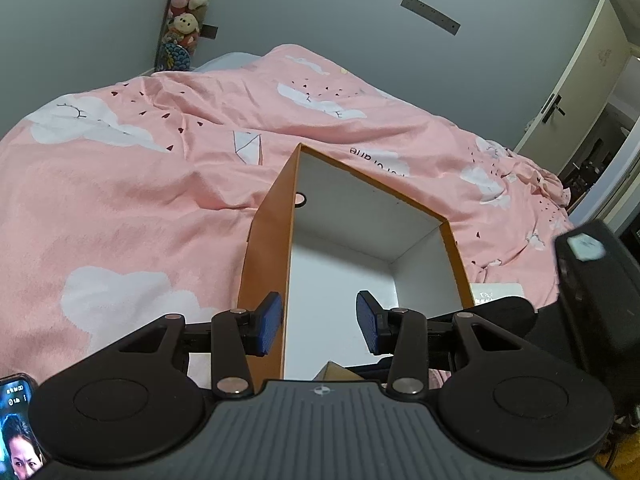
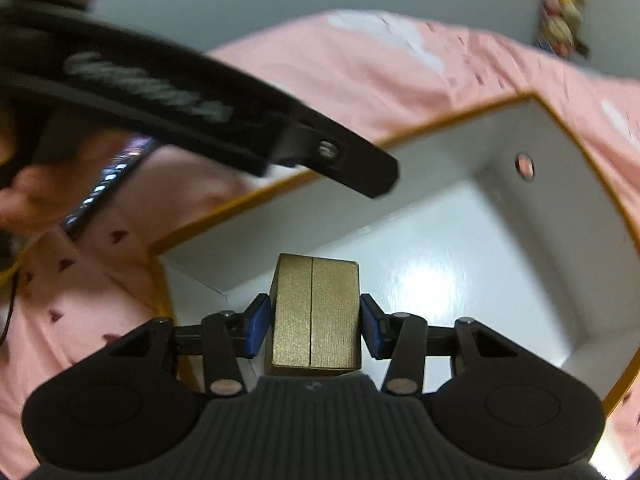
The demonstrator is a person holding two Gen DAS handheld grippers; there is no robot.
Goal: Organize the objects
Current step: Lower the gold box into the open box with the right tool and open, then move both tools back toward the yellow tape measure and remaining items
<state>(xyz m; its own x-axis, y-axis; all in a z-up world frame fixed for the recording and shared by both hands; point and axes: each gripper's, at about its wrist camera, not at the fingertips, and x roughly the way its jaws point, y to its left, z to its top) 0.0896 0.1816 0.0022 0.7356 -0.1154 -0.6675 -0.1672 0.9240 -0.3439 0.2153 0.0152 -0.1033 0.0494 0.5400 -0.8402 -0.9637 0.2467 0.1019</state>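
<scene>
An open orange box (image 1: 268, 248) with a white inside lies on a pink bed cover; it also shows in the right wrist view (image 2: 460, 248). My left gripper (image 1: 320, 320) is open and empty, its fingers astride the box's near left wall. My right gripper (image 2: 314, 322) is shut on a small gold box (image 2: 314, 316) and holds it over the near corner of the orange box's white floor. A corner of the gold box (image 1: 336, 372) peeks out in the left wrist view. The left gripper's black body (image 2: 200, 120) crosses the right wrist view.
The pink quilt (image 1: 140, 200) with white clouds covers the bed all around. A phone (image 1: 18, 424) sits at the lower left. A white card (image 1: 496, 292) lies right of the box. Plush toys (image 1: 188, 4) hang on the far wall; a door (image 1: 576, 92) stands at right.
</scene>
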